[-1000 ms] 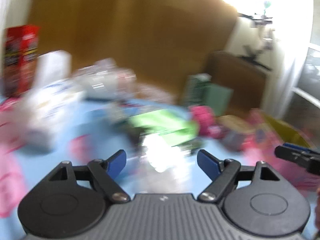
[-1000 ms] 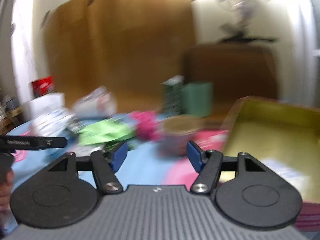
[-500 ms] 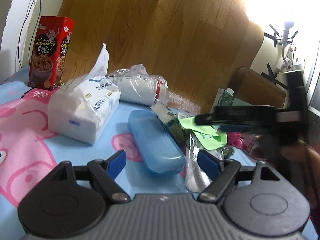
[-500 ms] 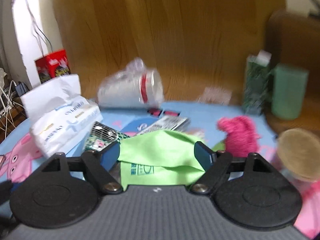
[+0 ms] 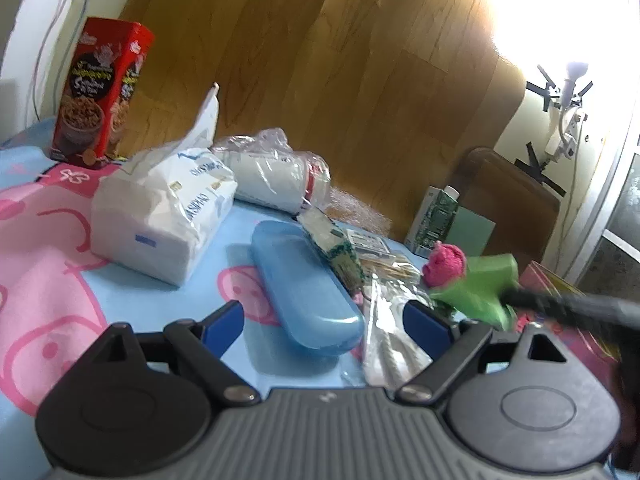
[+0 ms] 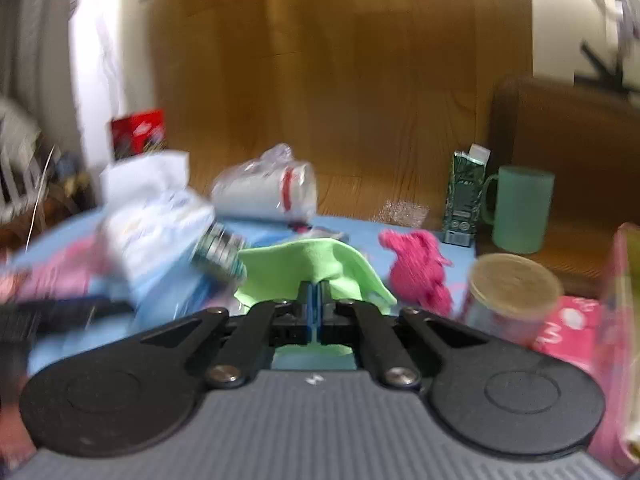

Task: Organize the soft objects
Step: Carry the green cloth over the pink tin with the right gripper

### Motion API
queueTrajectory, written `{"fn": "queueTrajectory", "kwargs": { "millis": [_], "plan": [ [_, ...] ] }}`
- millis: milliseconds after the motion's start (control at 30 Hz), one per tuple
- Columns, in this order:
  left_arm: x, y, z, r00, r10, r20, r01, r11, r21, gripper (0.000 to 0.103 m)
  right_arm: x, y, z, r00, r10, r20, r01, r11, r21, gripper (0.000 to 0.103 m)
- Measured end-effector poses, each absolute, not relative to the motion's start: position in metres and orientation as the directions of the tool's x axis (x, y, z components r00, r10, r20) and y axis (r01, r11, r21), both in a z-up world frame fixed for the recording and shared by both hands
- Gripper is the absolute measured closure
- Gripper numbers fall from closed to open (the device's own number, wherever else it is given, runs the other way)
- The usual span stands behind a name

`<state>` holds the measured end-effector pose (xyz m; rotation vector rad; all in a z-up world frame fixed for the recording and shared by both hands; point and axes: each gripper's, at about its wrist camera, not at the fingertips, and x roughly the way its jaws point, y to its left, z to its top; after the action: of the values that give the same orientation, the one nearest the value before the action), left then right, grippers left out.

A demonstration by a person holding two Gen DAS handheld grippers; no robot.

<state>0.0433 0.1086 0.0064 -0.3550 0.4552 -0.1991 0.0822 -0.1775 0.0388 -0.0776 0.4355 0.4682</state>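
Little print can be made out. On the white tissue pack, blue lettering resembling "CHASPAO" is seen, though only partly legible. Script on the red snack box is too blurred to be read. The green carton's print is unreadable.

Both handheld grippers are showing the same build: a ribbed grey body with a small white mark at its front edge, flanked by two round black discs. The left gripper and the right gripper are carrying black linkage arms pinned with silver screws and tipped with blue pads.
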Motion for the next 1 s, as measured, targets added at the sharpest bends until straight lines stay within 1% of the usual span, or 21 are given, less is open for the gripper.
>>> {"fn": "queueTrajectory", "kwargs": {
  "millis": [100, 133, 200, 267, 300, 333, 367, 400, 433, 467, 500, 533, 567, 600, 633, 667, 700, 733, 767, 833, 1000],
  "plan": [
    [0.046, 0.105, 0.006, 0.849, -0.334, -0.409, 0.162, 0.902, -0.399, 0.023, 0.046, -0.184, 0.022, 0.799, 0.396, -0.452, -0.479, 0.874, -0.081, 0.099],
    [0.046, 0.101, 0.007, 0.834, -0.365, -0.414, 0.189, 0.894, -0.406, 0.03, 0.036, -0.185, 0.013, 0.789, 0.39, -0.474, -0.488, 0.867, -0.1, 0.099],
    [0.043, 0.088, 0.009, 0.792, -0.442, -0.421, 0.252, 0.865, -0.434, 0.034, 0.021, -0.186, -0.002, 0.767, 0.377, -0.519, -0.506, 0.853, -0.129, 0.098],
    [0.04, 0.067, 0.011, 0.732, -0.534, -0.423, 0.327, 0.82, -0.47, 0.038, 0.014, -0.186, -0.01, 0.758, 0.382, -0.528, -0.525, 0.838, -0.147, 0.095],
    [0.04, 0.057, 0.012, 0.703, -0.57, -0.426, 0.36, 0.801, -0.478, 0.041, 0.009, -0.187, -0.012, 0.758, 0.389, -0.524, -0.53, 0.835, -0.148, 0.09],
    [0.039, 0.046, 0.014, 0.678, -0.593, -0.433, 0.385, 0.789, -0.478, 0.041, 0.012, -0.185, -0.012, 0.755, 0.397, -0.522, -0.536, 0.831, -0.145, 0.084],
    [0.04, 0.034, 0.015, 0.654, -0.61, -0.448, 0.407, 0.783, -0.471, 0.041, 0.013, -0.186, -0.013, 0.755, 0.404, -0.517, -0.54, 0.83, -0.14, 0.066],
    [0.041, 0.024, 0.016, 0.638, -0.617, -0.461, 0.418, 0.78, -0.465, 0.041, 0.013, -0.188, -0.012, 0.762, 0.404, -0.507, -0.535, 0.833, -0.142, 0.042],
    [0.043, 0.016, 0.016, 0.625, -0.621, -0.473, 0.424, 0.779, -0.463, 0.041, 0.015, -0.188, -0.013, 0.773, 0.396, -0.495, -0.524, 0.838, -0.149, 0.031],
    [0.046, 0.008, 0.016, 0.613, -0.623, -0.486, 0.42, 0.778, -0.467, 0.041, 0.018, -0.189, -0.013, 0.783, 0.385, -0.489, -0.512, 0.845, -0.155, 0.016],
    [0.051, 0.003, 0.015, 0.606, -0.621, -0.497, 0.409, 0.779, -0.474, 0.039, 0.021, -0.189, -0.013, 0.785, 0.385, -0.485, -0.508, 0.848, -0.151, 0.015],
    [0.055, -0.003, 0.015, 0.601, -0.618, -0.507, 0.397, 0.781, -0.482, 0.035, 0.025, -0.189, -0.013, 0.776, 0.395, -0.492, -0.517, 0.845, -0.135, 0.015],
    [0.062, -0.009, 0.014, 0.594, -0.616, -0.517, 0.389, 0.783, -0.486, 0.034, 0.031, -0.191, -0.015, 0.758, 0.408, -0.509, -0.529, 0.842, -0.112, 0.017],
    [0.069, -0.014, 0.013, 0.588, -0.612, -0.529, 0.384, 0.787, -0.483, 0.034, 0.039, -0.19, -0.016, 0.742, 0.414, -0.528, -0.532, 0.842, -0.088, 0.019],
    [0.074, -0.02, 0.011, 0.579, -0.607, -0.544, 0.38, 0.791, -0.479, 0.037, 0.045, -0.189, -0.019, 0.727, 0.419, -0.543, -0.536, 0.841, -0.068, 0.024],
    [0.081, -0.027, 0.006, 0.559, -0.607, -0.564, 0.378, 0.792, -0.479, 0.042, 0.05, -0.19, -0.019, 0.709, 0.448, -0.544, -0.552, 0.833, -0.034, 0.043],
    [0.086, -0.032, 0.001, 0.538, -0.616, -0.576, 0.378, 0.787, -0.488, 0.057, 0.053, -0.19, -0.019, 0.693, 0.476, -0.542, -0.566, 0.825, 0.0, 0.071],
    [0.089, -0.035, -0.001, 0.53, -0.62, -0.578, 0.375, 0.783, -0.496, 0.063, 0.055, -0.19, -0.017, 0.696, 0.477, -0.537, -0.562, 0.827, 0.006, 0.083],
    [0.088, -0.038, 0.001, 0.53, -0.623, -0.575, 0.376, 0.781, -0.499, 0.065, 0.055, -0.189, -0.016, 0.709, 0.462, -0.533, -0.55, 0.835, -0.008, 0.088],
    [0.085, -0.045, 0.009, 0.537, -0.633, -0.558, 0.399, 0.773, -0.493, 0.065, 0.05, -0.192, -0.015, 0.745, 0.443, -0.498, -0.528, 0.849, -0.034, 0.088],
    [0.076, -0.083, 0.051, 0.552, -0.69, -0.469, 0.53, 0.724, -0.442, 0.064, 0.025, -0.216, 0.005, 0.875, 0.352, -0.333, -0.418, 0.896, -0.151, 0.088]
  ]
}}
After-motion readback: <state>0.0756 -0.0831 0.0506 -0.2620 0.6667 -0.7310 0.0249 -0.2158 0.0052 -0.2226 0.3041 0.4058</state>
